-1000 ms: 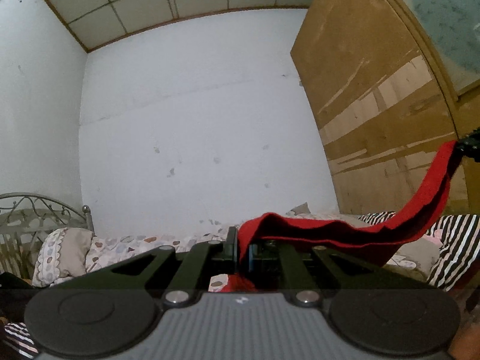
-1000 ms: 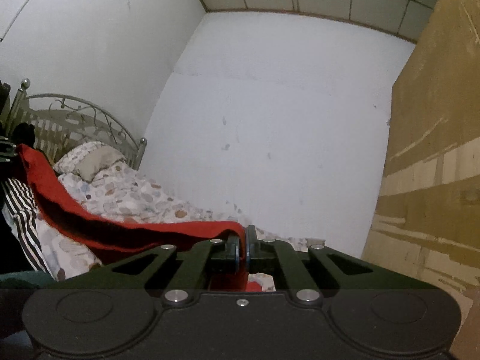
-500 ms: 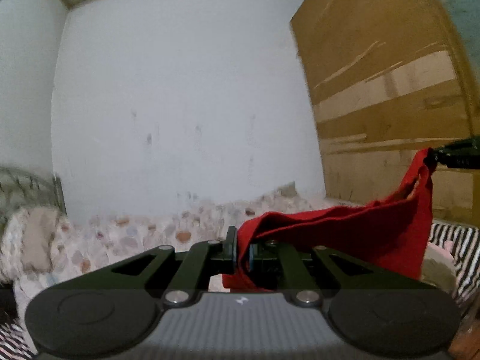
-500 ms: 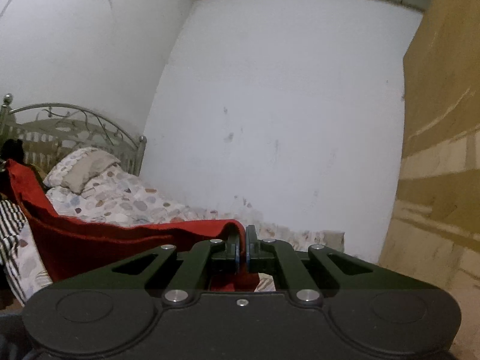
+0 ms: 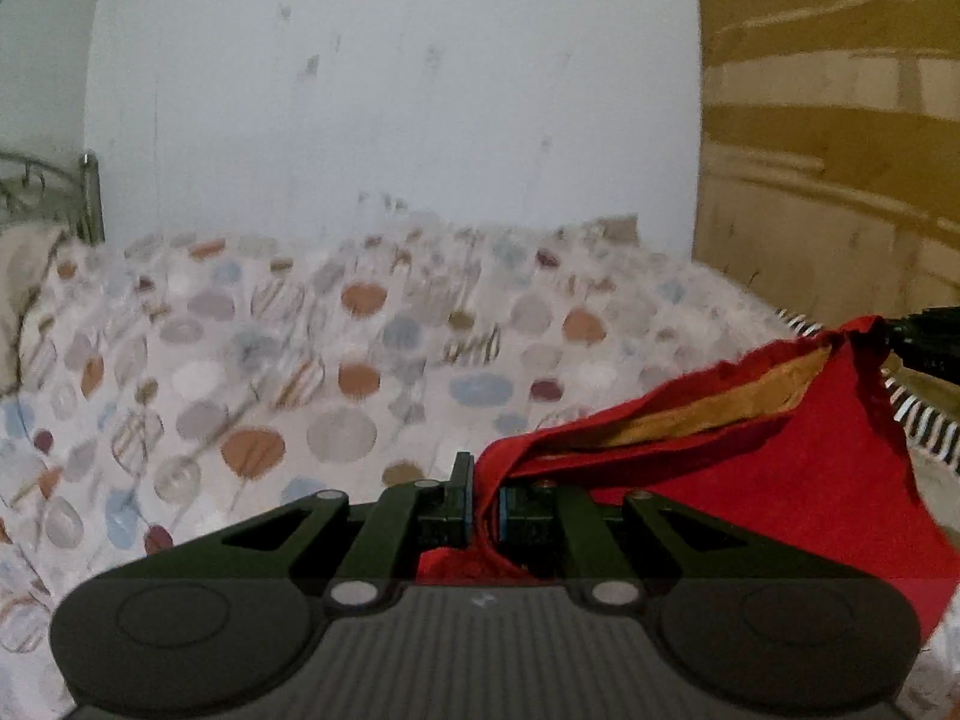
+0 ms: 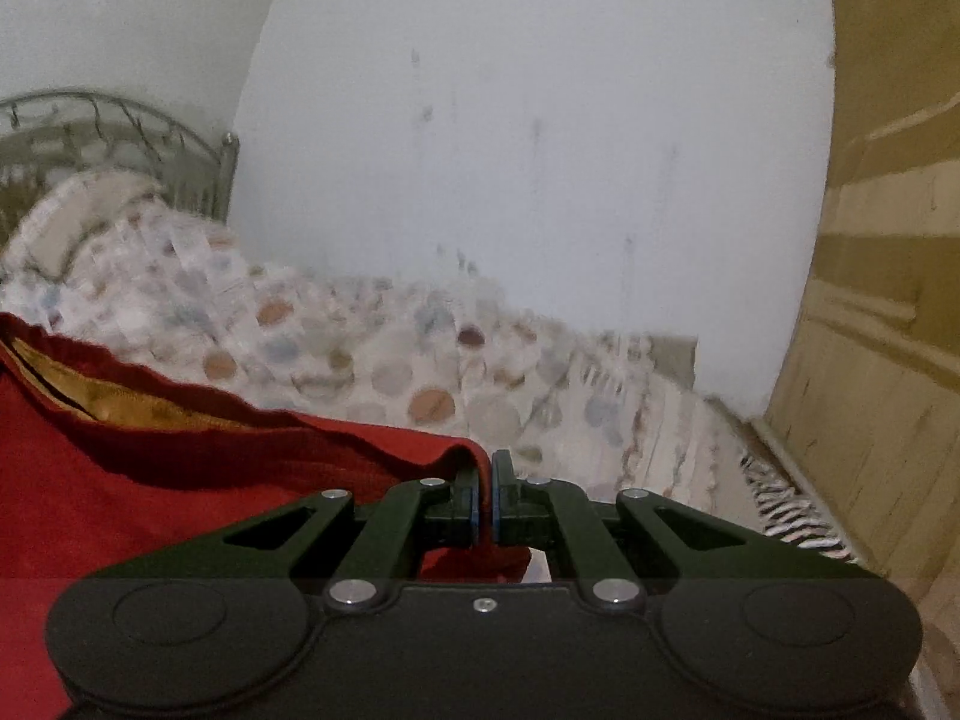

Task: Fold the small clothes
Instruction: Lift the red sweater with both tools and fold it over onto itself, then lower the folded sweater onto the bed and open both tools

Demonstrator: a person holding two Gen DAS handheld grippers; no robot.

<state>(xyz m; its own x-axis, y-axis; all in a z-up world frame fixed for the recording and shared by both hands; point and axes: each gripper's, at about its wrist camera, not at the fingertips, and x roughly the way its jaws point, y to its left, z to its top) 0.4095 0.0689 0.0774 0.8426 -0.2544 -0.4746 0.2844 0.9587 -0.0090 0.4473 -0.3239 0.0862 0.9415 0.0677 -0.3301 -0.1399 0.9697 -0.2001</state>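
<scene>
Scuffed white wall [image 5: 390, 90], bed w/ spotted sheet [image 5: 300, 360], metal headboard [image 6: 120, 132], wood wardrobe [image 6: 888, 300] at rt

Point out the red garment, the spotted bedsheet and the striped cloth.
red garment [image 5: 798, 480]: left wrist view, hanging red panel.
spotted bedsheet [image 5: 300, 372]: left wrist view, open middle area.
striped cloth [image 6: 786, 510]: right wrist view, its striped edge.
</scene>
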